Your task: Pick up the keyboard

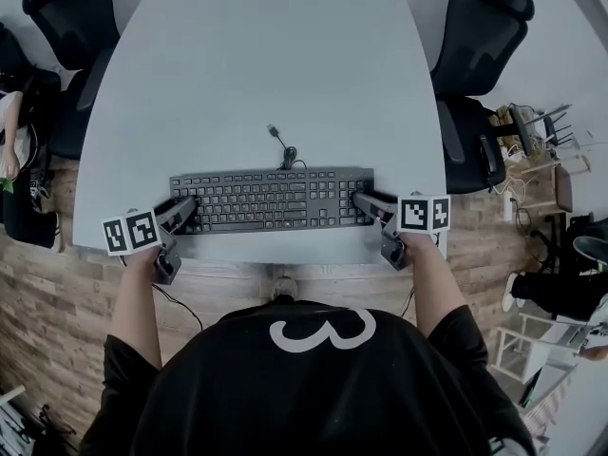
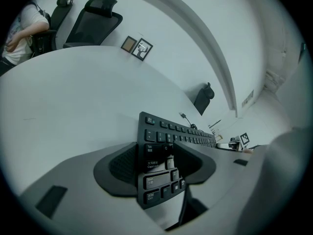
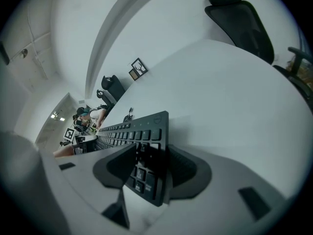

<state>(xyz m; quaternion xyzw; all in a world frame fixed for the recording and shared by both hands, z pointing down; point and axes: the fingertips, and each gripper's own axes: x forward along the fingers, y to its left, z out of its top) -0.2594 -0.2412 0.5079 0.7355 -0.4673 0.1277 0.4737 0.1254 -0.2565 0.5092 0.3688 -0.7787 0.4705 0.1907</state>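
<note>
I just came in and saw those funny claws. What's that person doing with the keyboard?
A person holds a gripper in each hand. The left gripper has its jaws closed on the left end of the black keyboard, and the right gripper grips the right end. The keyboard looks not yet lifted from the white table.
</note>
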